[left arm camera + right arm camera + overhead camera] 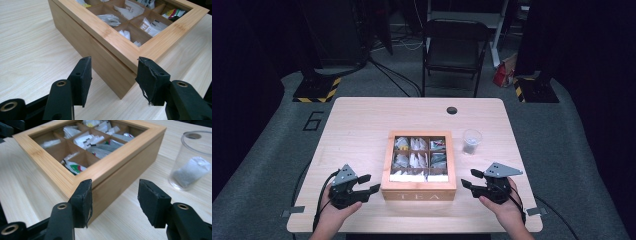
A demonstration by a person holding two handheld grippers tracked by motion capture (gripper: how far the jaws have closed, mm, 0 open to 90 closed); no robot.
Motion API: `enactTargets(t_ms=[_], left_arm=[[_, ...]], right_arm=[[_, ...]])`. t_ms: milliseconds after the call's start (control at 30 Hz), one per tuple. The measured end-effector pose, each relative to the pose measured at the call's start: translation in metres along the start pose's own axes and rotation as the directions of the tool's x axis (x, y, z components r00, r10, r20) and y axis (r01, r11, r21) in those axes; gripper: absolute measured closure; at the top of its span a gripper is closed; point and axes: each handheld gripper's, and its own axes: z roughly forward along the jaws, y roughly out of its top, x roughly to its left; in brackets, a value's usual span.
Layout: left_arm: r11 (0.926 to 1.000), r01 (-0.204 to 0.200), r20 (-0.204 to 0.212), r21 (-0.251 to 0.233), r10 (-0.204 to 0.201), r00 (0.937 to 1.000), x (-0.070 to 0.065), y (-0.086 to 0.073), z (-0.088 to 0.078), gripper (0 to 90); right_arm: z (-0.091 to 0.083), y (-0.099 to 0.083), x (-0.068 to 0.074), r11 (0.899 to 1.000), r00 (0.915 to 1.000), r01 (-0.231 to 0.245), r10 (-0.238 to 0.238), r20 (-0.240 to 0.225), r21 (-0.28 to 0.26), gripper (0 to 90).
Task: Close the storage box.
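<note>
counter (362, 125): light wood top, carries everything here
tea box (418, 189): wooden, sits mid-counter toward the near edge, glass lid down, tea bags visible in its compartments, "TEA" on the front
left hand-held gripper (368, 183): at about 9 o'clock from the box, just beside its near left corner, jaws apart, nothing between them
right hand-held gripper (471, 179): at 3 o'clock, near the box's right corner, jaws apart too, empty
plastic cup (471, 141): clear, at 2 o'clock from the box, tea bag inside
</note>
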Motion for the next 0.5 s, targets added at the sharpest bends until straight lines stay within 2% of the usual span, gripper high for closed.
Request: enactTargets(t_ms=[200, 333, 400, 467, 500], left_arm=[[0.9999, 0.0, -0.015, 0.011, 0.0, 0.9999, 0.007, -0.004, 0.002, 45.6], [0.9997, 0.024, -0.013, -0.005, -0.024, 0.9996, 0.009, -0.006, 0.003, 44.4], [0.9997, 0.024, -0.012, 0.006, -0.024, 0.9996, 0.011, -0.007, 0.003, 43.5], [0.9996, 0.024, -0.012, 0.012, -0.024, 0.9996, 0.012, -0.008, 0.005, 43.5], [0.9993, 0.036, -0.009, 0.013, -0.036, 0.9993, 0.011, -0.009, 0.006, 43.5]], right_arm=[[0.003, -0.005, -0.002, 1.0, 0.9999, -0.004, 0.004, 0.012, 0.017, 44.7], [0.007, -0.009, -0.004, 1.0, 0.9999, -0.013, 0.013, 0.009, 0.029, 43.9], [0.009, -0.011, -0.004, 0.999, 0.9997, -0.024, 0.024, 0.006, 0.036, 43.8], [0.011, -0.012, -0.004, 0.998, 0.9999, -0.013, 0.013, 0.001, 0.054, 44.2], [0.012, -0.012, -0.004, 0.998, 1.0, -0.003, 0.003, 0.001, 0.06, 44.3]])
